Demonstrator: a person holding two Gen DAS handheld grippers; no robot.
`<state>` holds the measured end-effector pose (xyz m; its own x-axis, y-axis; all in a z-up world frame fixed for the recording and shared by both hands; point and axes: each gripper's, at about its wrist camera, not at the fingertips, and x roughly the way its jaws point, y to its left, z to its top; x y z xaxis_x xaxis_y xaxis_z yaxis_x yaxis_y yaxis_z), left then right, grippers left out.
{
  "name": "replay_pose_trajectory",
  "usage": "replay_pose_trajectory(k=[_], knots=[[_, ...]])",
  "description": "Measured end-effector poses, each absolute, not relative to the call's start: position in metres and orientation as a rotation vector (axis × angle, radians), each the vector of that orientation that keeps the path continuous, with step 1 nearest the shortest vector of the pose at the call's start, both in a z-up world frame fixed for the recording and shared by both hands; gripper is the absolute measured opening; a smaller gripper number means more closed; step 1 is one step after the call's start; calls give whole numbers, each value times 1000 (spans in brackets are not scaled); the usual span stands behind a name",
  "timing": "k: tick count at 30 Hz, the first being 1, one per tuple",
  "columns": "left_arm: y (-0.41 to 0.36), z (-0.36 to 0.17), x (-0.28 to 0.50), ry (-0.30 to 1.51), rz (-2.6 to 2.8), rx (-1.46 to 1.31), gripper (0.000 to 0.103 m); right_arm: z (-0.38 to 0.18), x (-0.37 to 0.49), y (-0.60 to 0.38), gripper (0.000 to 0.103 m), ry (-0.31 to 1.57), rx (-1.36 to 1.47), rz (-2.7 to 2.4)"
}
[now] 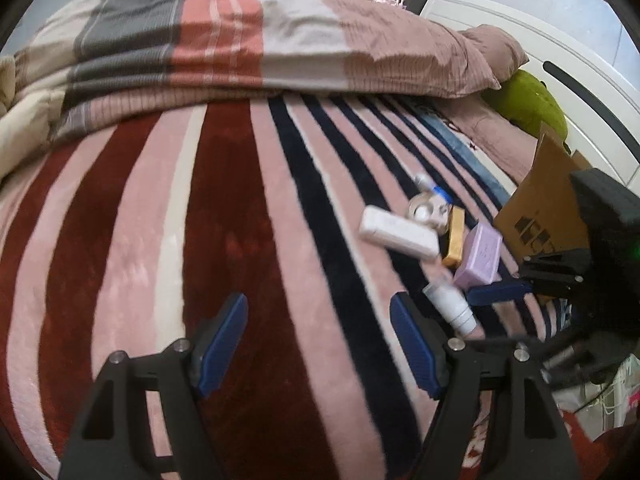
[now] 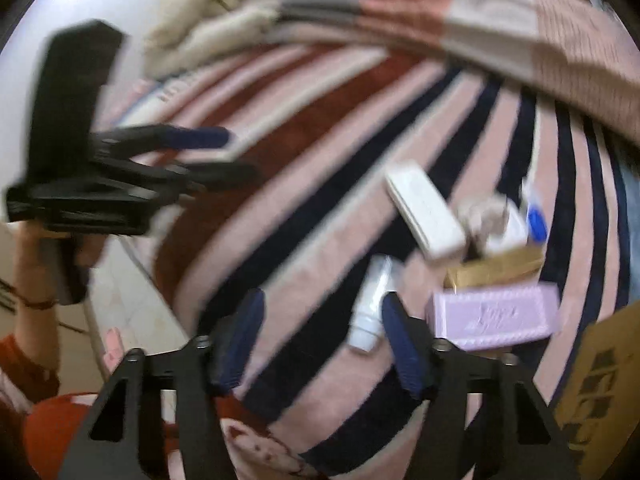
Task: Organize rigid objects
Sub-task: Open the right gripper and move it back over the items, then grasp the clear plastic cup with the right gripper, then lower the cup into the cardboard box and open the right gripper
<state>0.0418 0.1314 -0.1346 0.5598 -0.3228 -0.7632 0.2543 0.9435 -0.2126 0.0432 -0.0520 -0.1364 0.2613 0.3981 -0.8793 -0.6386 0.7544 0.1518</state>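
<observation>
On the bed's striped blanket the small white tube lies just ahead-right of the right gripper, long axis roughly along its empty, wide-open jaws, nearer than the equally open left gripper.

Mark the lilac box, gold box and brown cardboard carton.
lilac rectangular box point(image 2: 494, 318), right wrist view, embossed top face
gold rectangular box point(image 1: 456, 238), left wrist view, long top face
brown cardboard carton point(image 1: 544, 204), left wrist view, side flap

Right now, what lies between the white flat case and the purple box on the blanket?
In the left wrist view, a gold box lies between the white flat case and the purple box; the right wrist view shows it too.
</observation>
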Motion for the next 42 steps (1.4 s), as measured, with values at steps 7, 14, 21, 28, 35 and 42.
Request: replay_pose_trajectory(k=[7, 14, 21, 28, 35, 42], knots=[[131, -145, 42, 921, -372, -110, 71, -164, 60, -51, 23, 1145, -290, 587], [114, -125, 43, 910, -471, -178, 71, -149, 56, -48, 22, 1068, -313, 624], [69, -63, 44, 831, -614, -216, 57, -82, 29, -53, 22, 903, -283, 734], [11, -2, 44, 763, -704, -188, 30, -20, 14, -94, 22, 750, -233, 735], [-74, 34, 62, 762, -754, -105, 30, 19, 14, -164, 22, 680, -173, 668], [-155, 26, 92, 878, -824, -16, 30, 24, 36, -239, 22, 757, -105, 564]])
